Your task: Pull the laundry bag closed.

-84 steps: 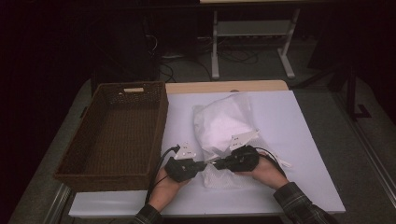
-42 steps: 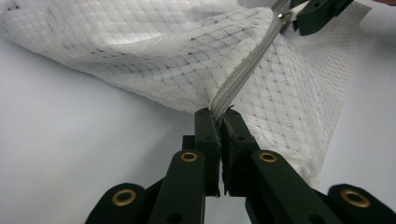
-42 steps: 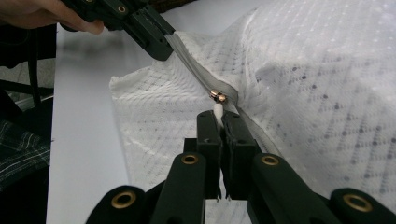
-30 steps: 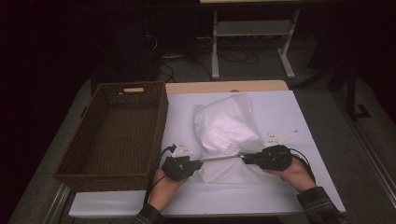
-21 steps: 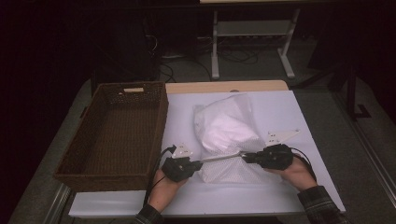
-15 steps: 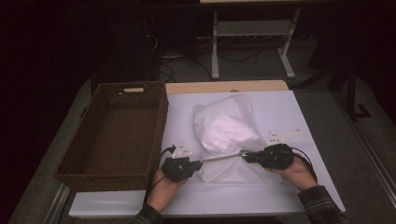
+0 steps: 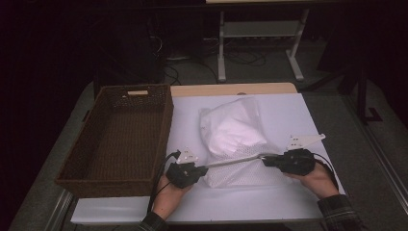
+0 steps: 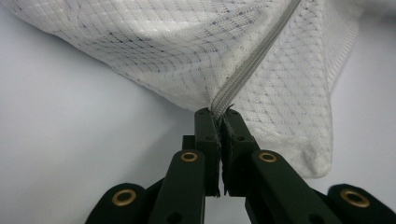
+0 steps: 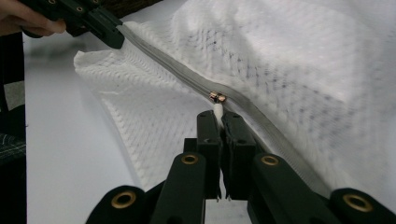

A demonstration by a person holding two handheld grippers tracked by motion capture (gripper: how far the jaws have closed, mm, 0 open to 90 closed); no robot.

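Mesh bag [image 7: 235, 139] zipper [image 7: 231, 161] stretched between both grippers (jaws clamped), pull tab [image 9: 217, 111] pinched right

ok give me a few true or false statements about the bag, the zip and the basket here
1. The left gripper is shut on the end of the zip. True.
2. The right gripper is open and clear of the mesh bag. False: its fingers are shut on the white zip pull.
3. The mesh bag lies inside the basket. False: it lies on the white table, to the right of the basket.
4. The zip is stretched in a line between the two grippers. True.
5. The basket holds folded clothes. False: nothing shows inside it.
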